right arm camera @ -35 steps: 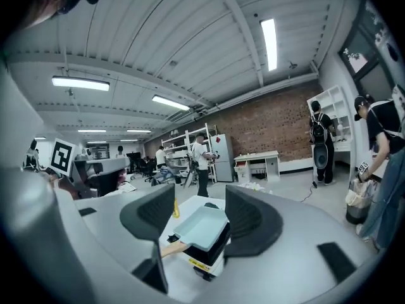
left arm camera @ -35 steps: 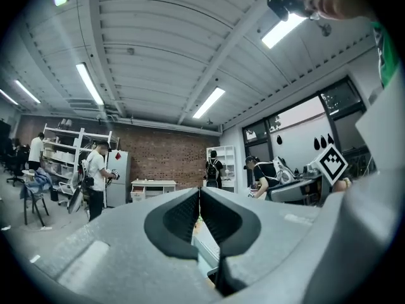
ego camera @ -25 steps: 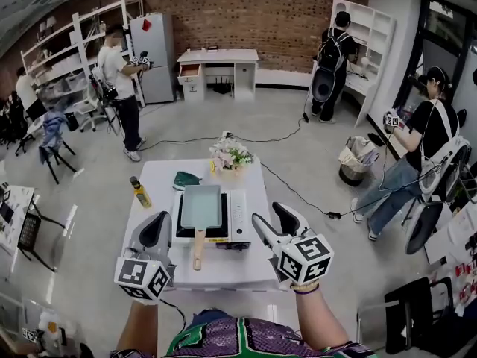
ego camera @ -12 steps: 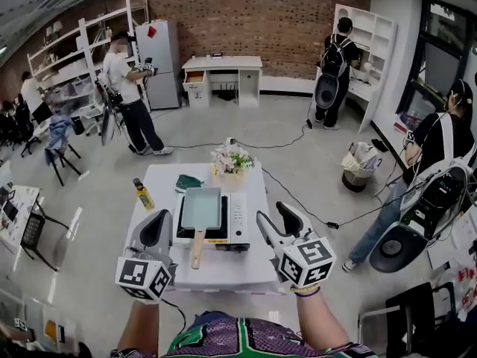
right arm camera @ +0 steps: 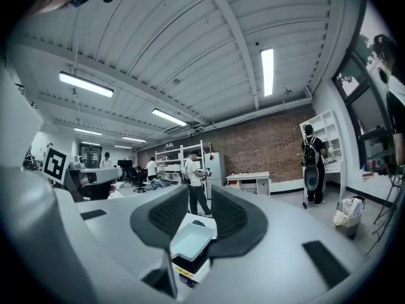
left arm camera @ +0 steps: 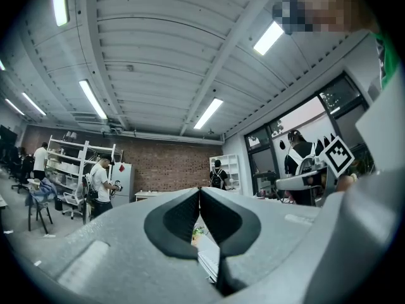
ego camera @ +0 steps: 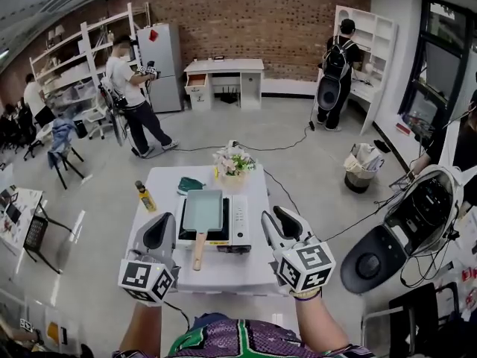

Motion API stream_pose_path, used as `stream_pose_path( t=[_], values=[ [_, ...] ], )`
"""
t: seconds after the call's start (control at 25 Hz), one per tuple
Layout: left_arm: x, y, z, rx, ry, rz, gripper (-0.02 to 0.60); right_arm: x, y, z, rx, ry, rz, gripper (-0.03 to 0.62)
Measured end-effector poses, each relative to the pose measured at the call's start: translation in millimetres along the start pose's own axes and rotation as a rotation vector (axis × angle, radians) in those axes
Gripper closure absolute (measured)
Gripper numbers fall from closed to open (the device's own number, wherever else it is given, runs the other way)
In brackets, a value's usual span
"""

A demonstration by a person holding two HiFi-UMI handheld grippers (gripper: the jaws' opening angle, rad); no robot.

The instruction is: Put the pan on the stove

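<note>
A red brick wall (ego camera: 246,21) backs a grey concrete floor (ego camera: 298,136). Against it stand a white desk (ego camera: 225,73) and a grey fridge (ego camera: 162,66). White shelving (ego camera: 74,58) lines the left, dark-framed windows (ego camera: 436,58) the right. Strip lights (right arm camera: 267,71) hang from a ribbed ceiling.

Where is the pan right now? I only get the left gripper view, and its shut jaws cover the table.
Observer: The pan sits on the stove, handle toward the person.
Operator: And the other side, holding anything?
Observer: No. The right gripper has its jaws apart. They have just been closing, with nothing between them.
Operator: Anything else nearby?
Observer: A yellow bottle stands near the left edge of the table.
</note>
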State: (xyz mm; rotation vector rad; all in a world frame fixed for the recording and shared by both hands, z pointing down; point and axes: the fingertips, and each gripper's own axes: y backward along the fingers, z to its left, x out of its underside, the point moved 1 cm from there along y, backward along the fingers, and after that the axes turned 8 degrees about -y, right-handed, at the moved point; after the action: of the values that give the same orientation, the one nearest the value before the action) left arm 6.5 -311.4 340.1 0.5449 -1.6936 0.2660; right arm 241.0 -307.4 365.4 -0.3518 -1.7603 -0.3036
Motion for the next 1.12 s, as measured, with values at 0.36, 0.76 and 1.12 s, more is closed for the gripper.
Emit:
stream_pose_path(
  t=[0.36, 0.76, 1.12],
  values=[
    [-2.5, -5.2, -1.0, 0.016, -0.005, -0.006, 0.565, -11.1, 1.4, 2.4, 0.023, 0.027, -0.043, 0.545],
    [-0.3, 1.7, 1.8, 0.012, -0.008, -0.003, 0.565, -8.6, -3.0, 11.7, 0.031, 0.046, -0.042, 0.566],
    [-2.6, 3.7, 10.4, -0.001, 0.002, -0.010, 0.565, -10.2, -3.2, 10.5, 0.087, 0.068, -0.047, 0.591]
  ],
)
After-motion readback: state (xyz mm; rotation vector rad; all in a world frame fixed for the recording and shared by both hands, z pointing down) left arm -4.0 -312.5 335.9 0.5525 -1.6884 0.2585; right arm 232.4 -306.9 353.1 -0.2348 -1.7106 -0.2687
